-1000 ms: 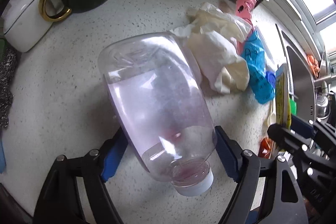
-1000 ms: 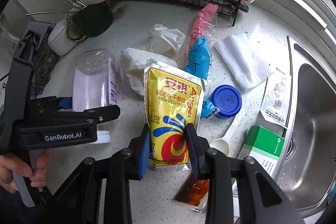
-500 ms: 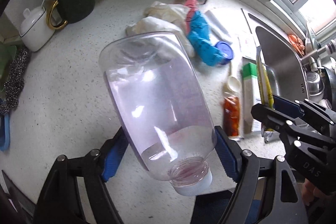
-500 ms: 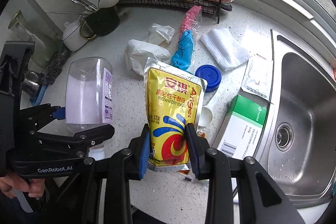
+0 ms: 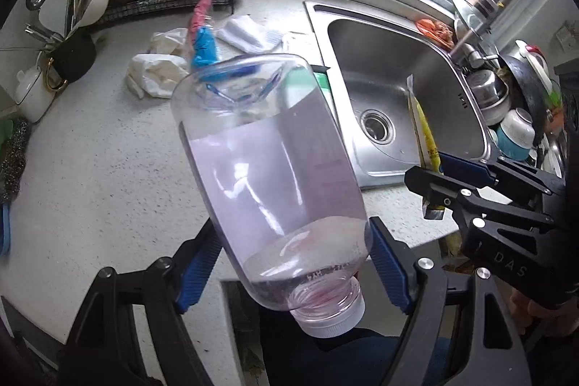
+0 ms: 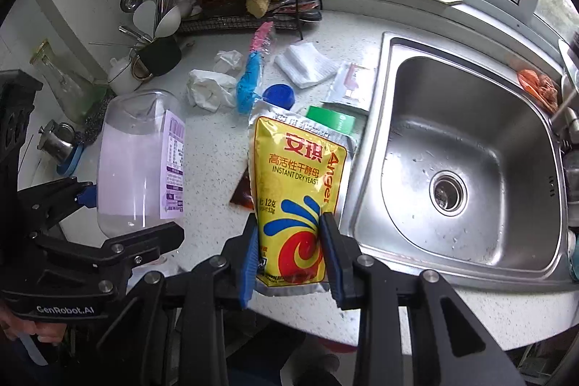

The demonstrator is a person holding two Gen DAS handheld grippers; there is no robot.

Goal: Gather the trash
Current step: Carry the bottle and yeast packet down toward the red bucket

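A: What's the left gripper [image 5: 295, 263] got?
B: Clamped on a clear plastic bottle [image 5: 267, 176], white ribbed cap toward the camera, held above the speckled counter [image 5: 90, 151].
A: And the right gripper [image 6: 289, 250]?
B: Pinching a glossy yellow yeast pouch [image 6: 295, 190] beside the steel sink [image 6: 470, 169].

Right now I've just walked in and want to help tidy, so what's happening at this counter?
A person is clearing trash with two handheld grippers. The left gripper has its jaws clamped on a clear plastic bottle, cap end toward the camera. The right gripper grips a yellow yeast packet. Crumpled paper, a blue lid and a green box remain on the countertop.
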